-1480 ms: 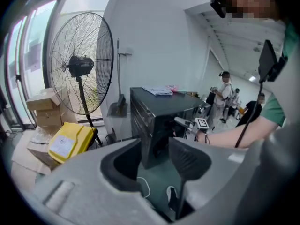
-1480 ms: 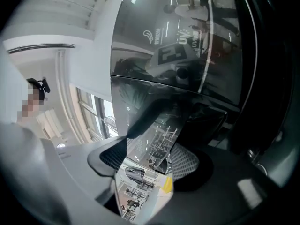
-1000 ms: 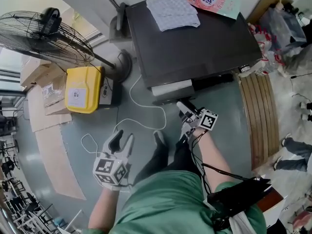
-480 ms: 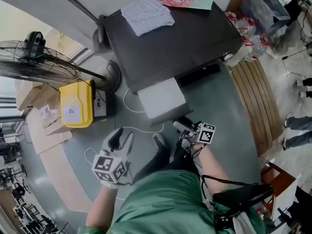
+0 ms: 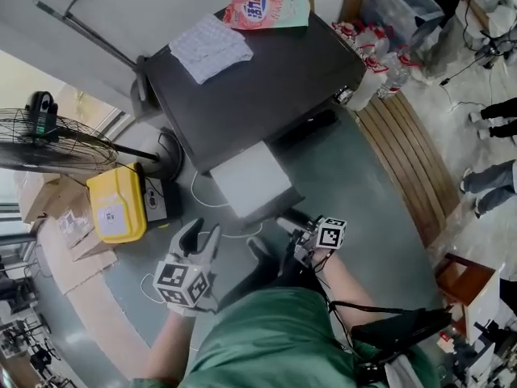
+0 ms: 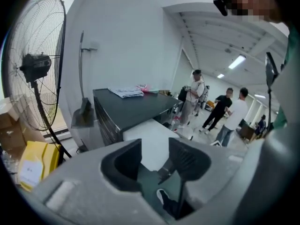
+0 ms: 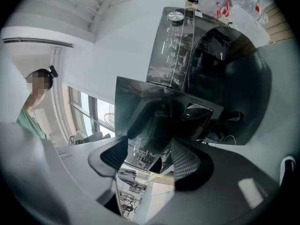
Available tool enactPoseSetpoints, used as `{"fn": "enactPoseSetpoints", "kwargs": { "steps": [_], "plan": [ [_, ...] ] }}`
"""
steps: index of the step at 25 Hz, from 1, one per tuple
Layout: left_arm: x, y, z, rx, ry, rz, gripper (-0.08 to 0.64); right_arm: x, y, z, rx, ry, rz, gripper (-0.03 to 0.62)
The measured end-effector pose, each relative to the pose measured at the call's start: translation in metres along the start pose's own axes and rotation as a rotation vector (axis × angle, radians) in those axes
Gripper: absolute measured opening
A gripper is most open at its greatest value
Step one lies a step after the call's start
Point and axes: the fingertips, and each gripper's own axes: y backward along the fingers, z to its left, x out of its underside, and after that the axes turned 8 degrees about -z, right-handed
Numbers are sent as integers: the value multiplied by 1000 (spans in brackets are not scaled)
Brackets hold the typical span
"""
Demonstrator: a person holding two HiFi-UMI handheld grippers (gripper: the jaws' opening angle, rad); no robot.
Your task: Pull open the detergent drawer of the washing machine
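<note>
Evidently the detergent drawer (image 5: 246, 176) is out: our right gripper (image 5: 286, 220) is opening its jaws around the drawer's front, our left gripper (image 5: 202, 234) gapes empty; next we withdraw clear.

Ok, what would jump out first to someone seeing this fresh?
The white drawer stands pulled out from the dark washing machine at the centre. The right gripper sits at the drawer's front, its fingers opening with the front panel between them. A yellow box lies on the floor at the left.
</note>
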Motion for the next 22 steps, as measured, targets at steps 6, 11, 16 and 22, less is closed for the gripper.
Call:
{"fn": "enactPoseSetpoints", "kwargs": {
  "steps": [6,11,16,22],
  "plan": [
    [-9,1,4,21,28,-27,173,3,12,5,137,34,25,270],
    [-27,4,17,9,50,-75,170,-11,24,23,258,137,36,240],
    [-47,13,33,-21,69,-129,164,-41,20,61,376,355,48,179],
    [-71,20,48,-51,88,-211,155,-66,4,98,473,625,129,158]
  ]
}}
